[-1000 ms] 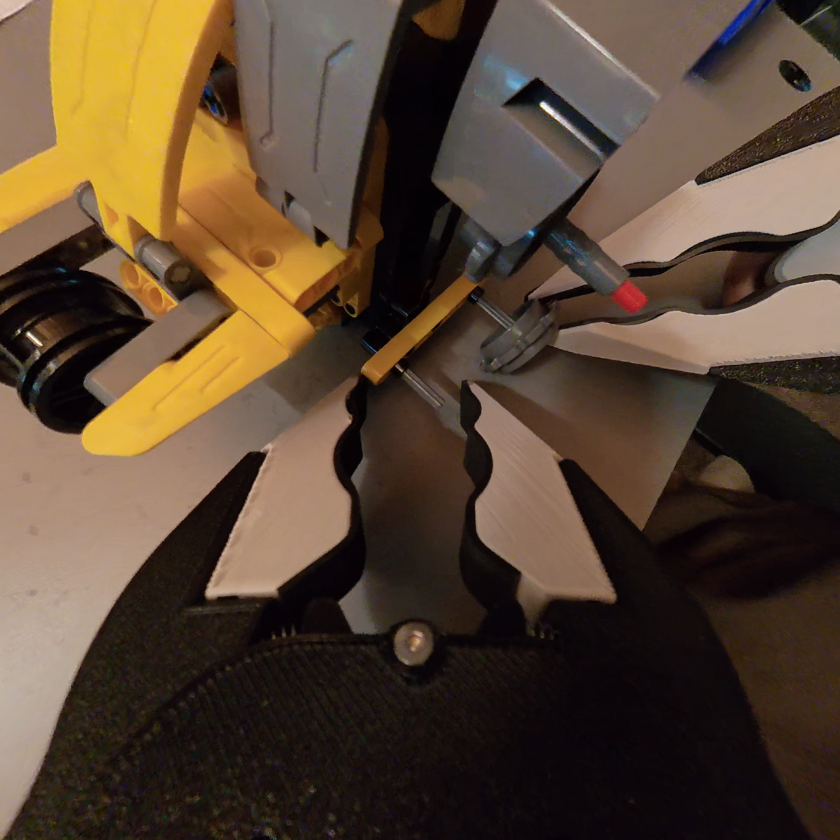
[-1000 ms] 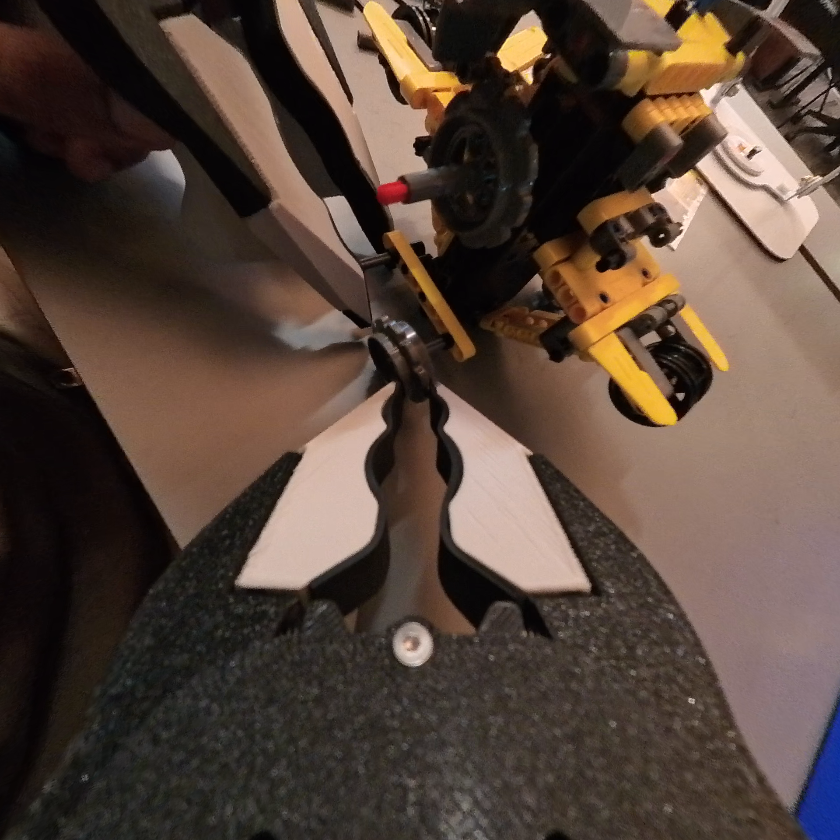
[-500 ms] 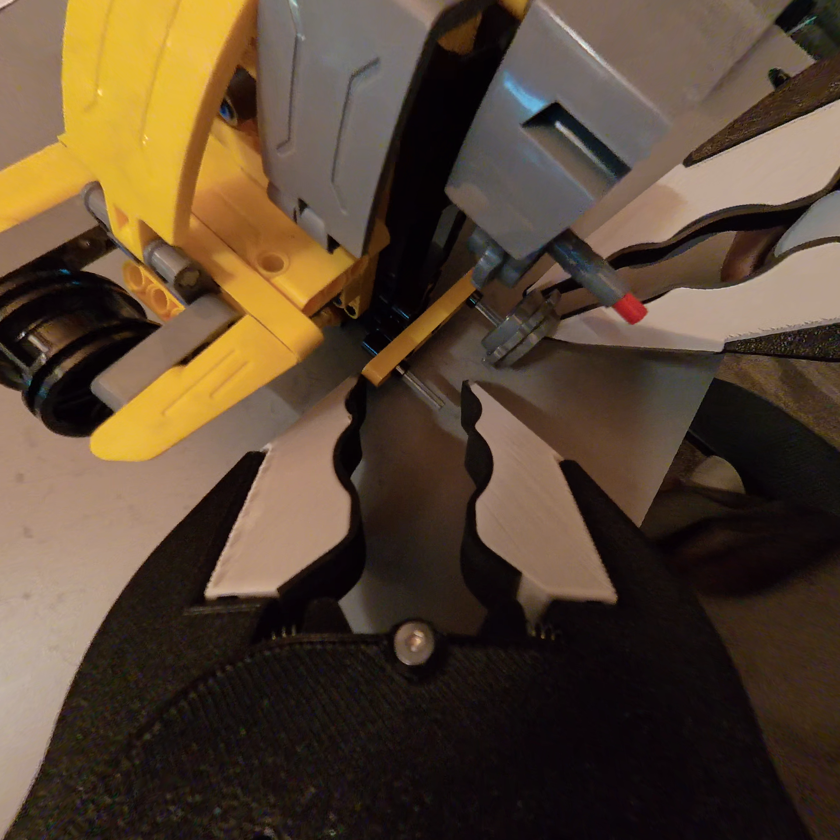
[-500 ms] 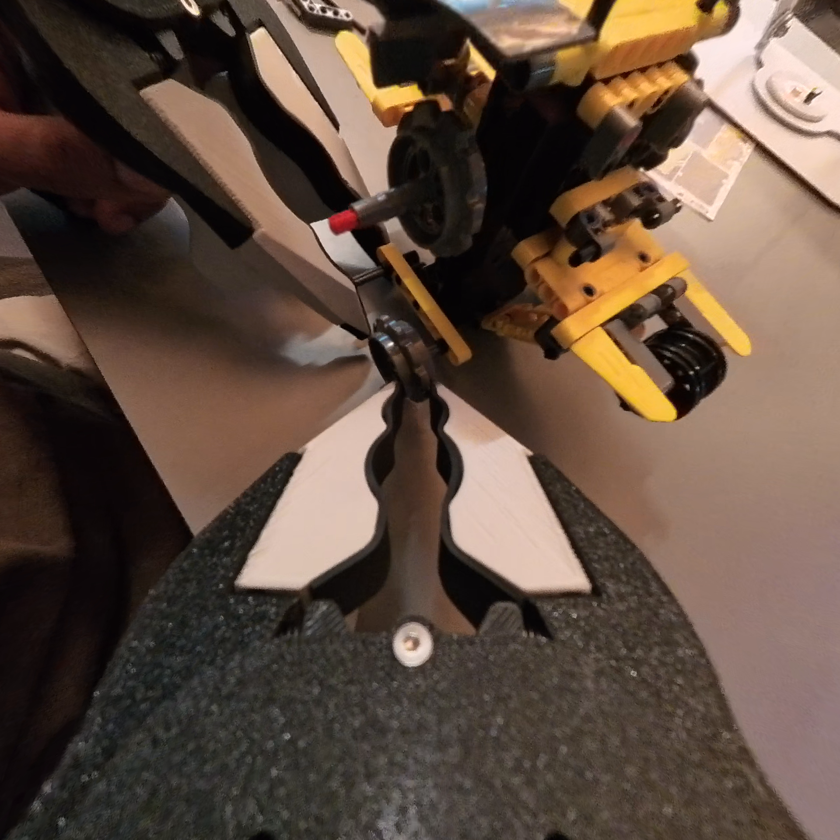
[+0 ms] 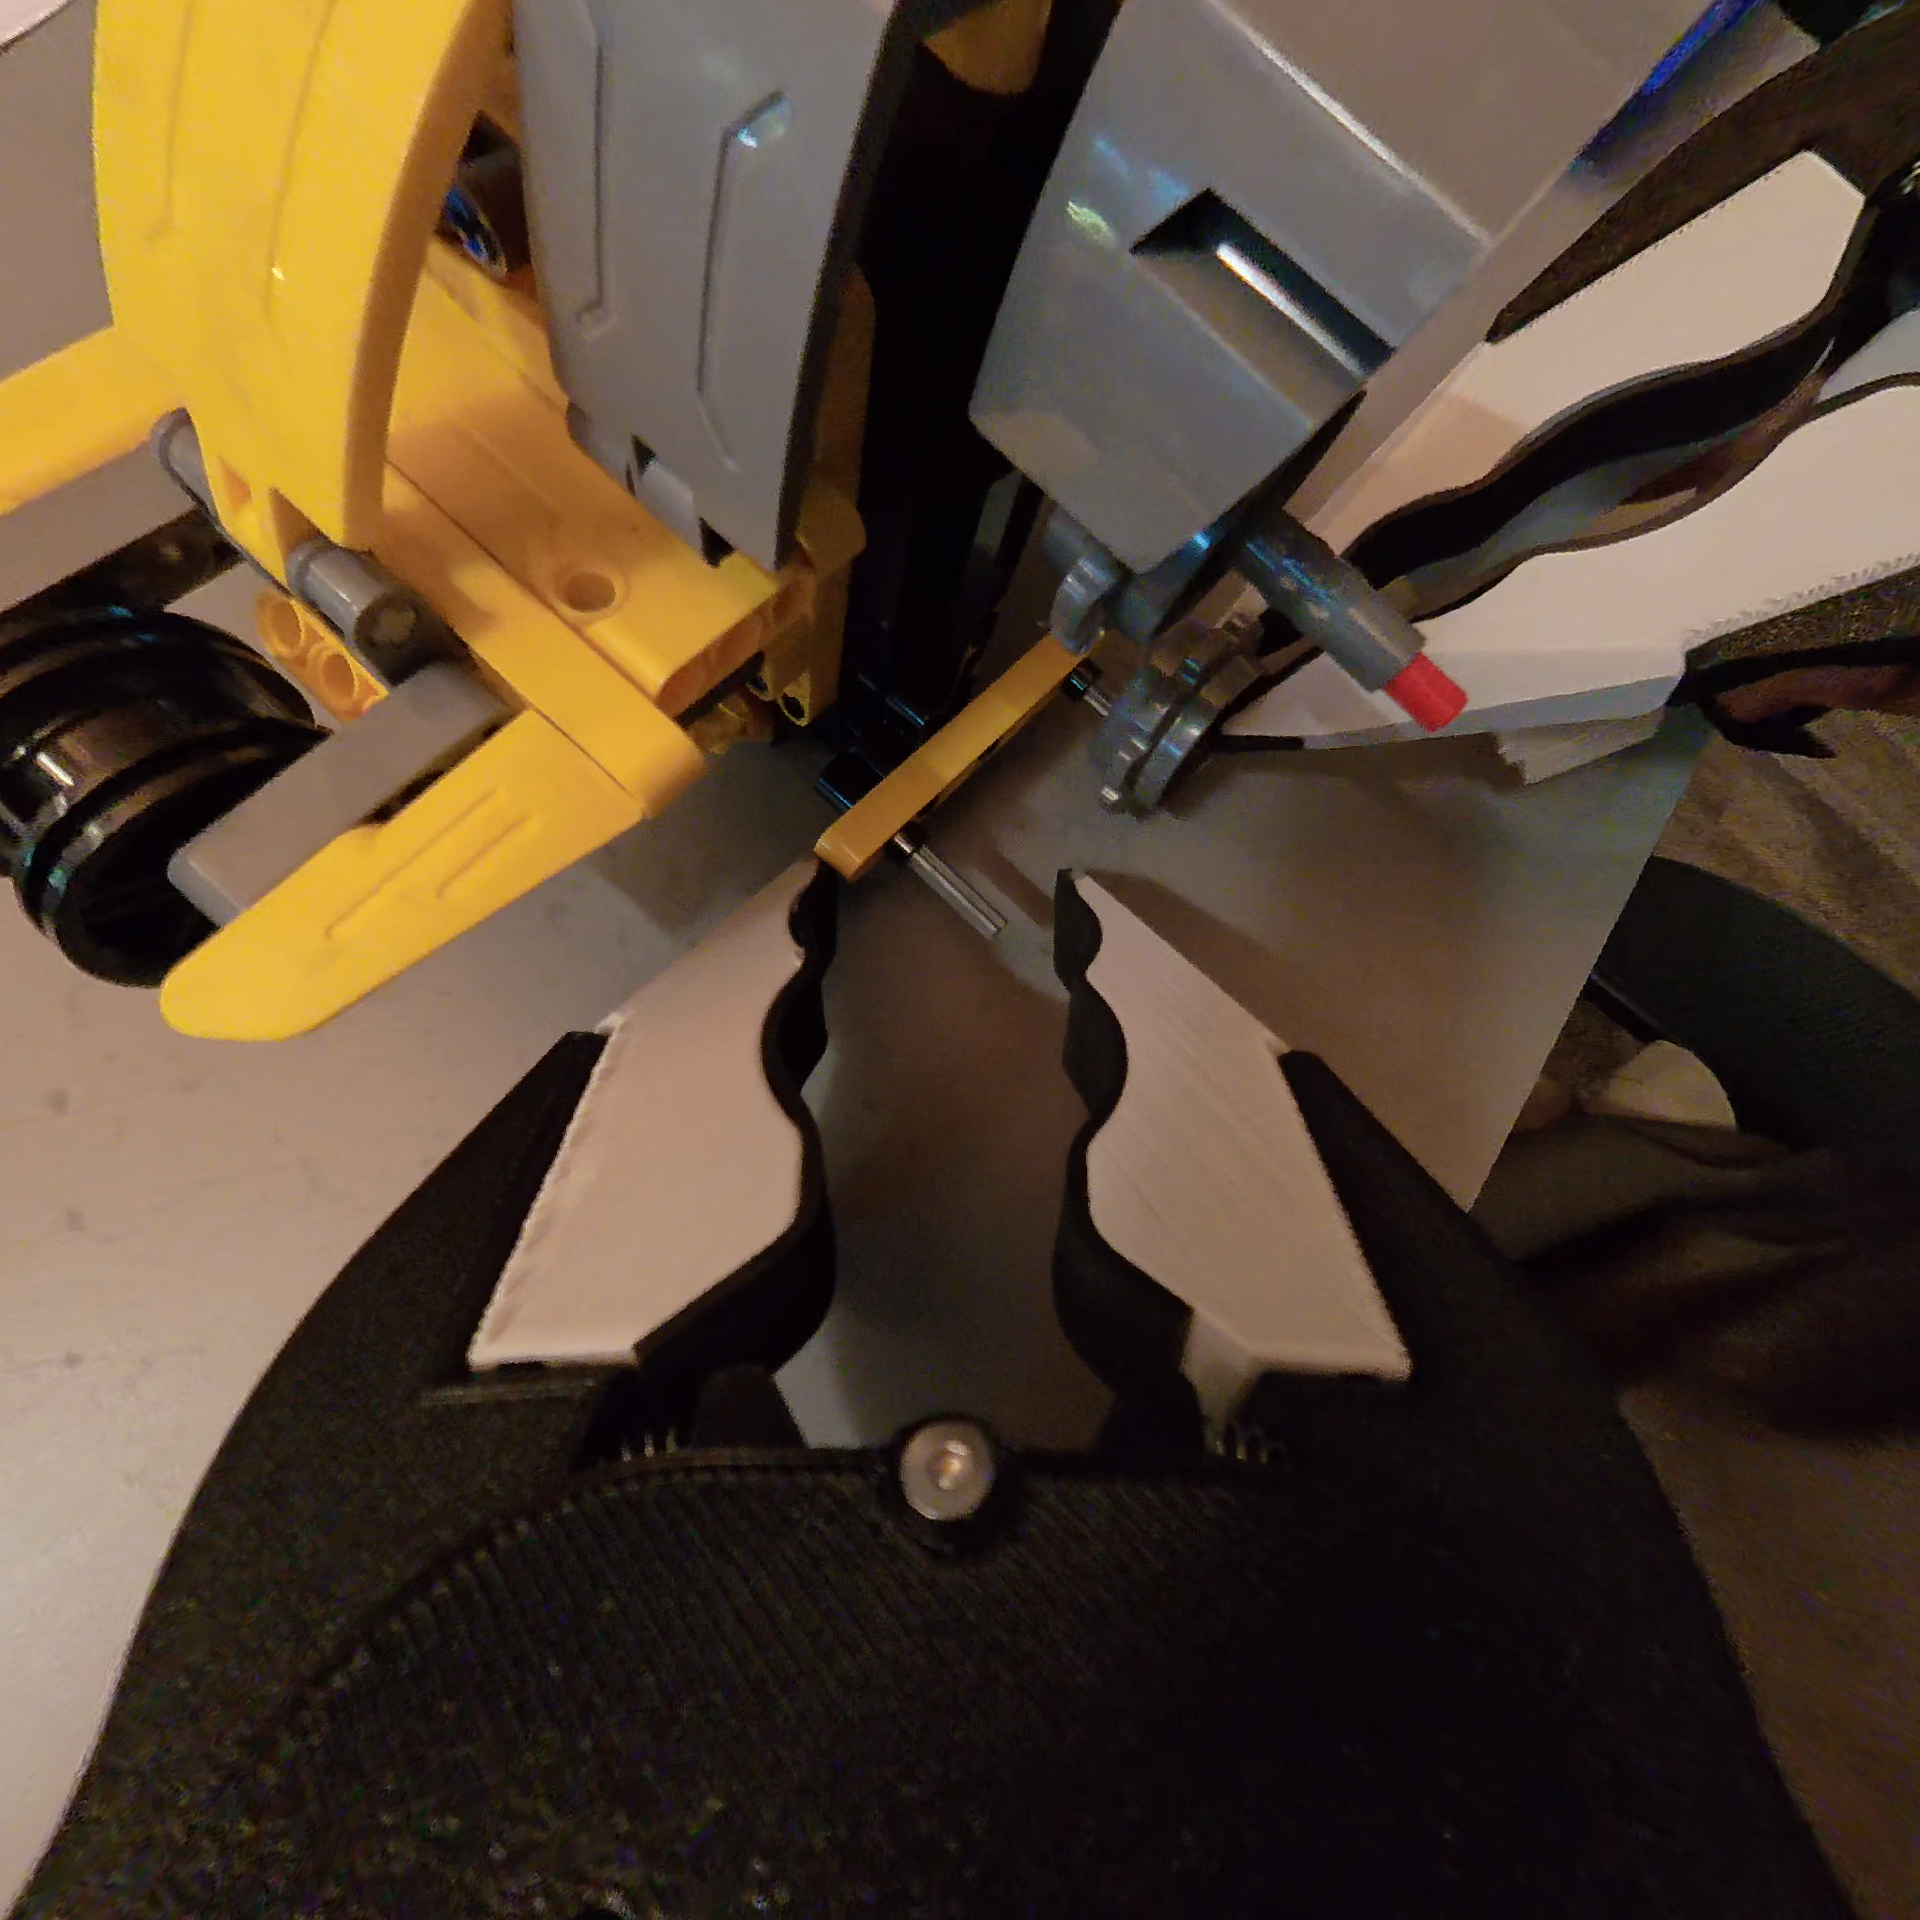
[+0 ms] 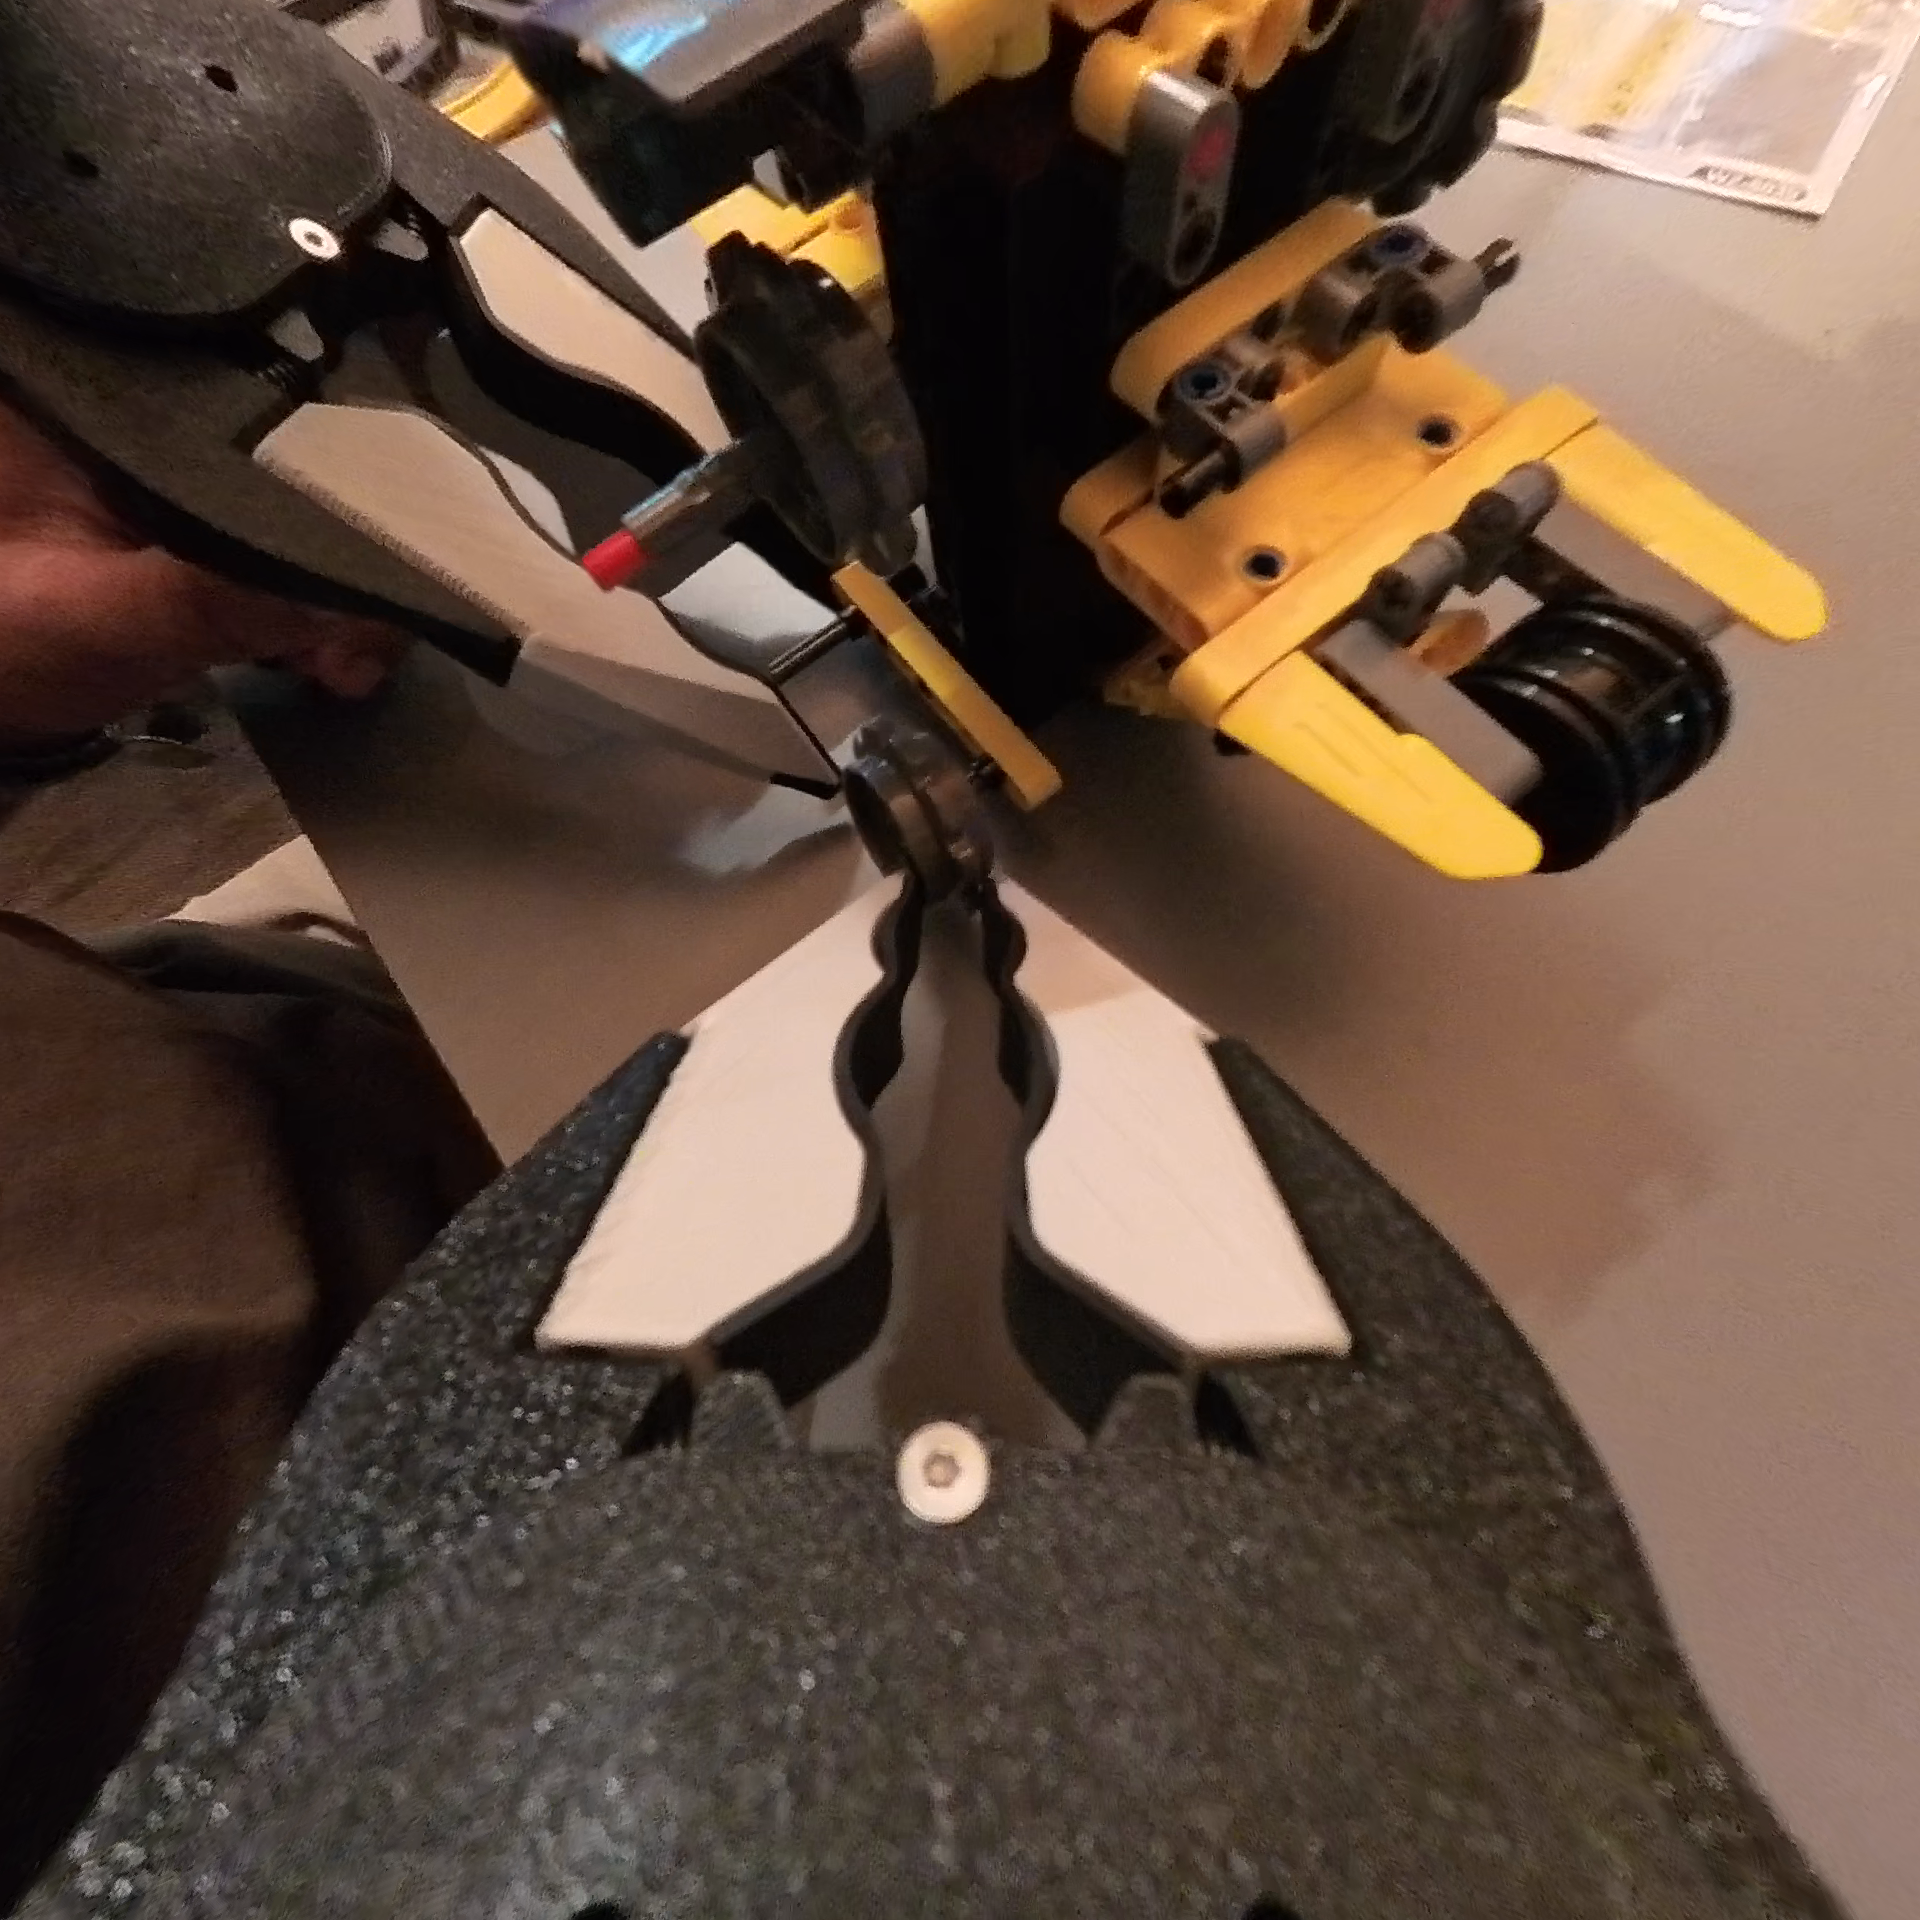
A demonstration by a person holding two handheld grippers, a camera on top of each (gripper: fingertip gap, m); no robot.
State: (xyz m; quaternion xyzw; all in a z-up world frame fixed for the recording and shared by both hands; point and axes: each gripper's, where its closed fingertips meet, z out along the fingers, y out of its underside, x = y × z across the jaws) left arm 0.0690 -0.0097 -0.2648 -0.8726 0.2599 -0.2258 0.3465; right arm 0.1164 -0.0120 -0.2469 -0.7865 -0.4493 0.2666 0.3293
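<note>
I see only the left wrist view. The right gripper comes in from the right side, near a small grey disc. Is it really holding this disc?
Observer: Yes. In the right wrist view the right gripper is shut on the lower rim of the disc.
Operator: Where does the red-tipped rod go?
Observer: The red-tipped rod goes into a black toothed wheel. The grey panel hides that wheel from you.
Operator: Is anything else on the table?
Observer: A printed paper sheet lies on the table beyond the yellow toy model.
</note>
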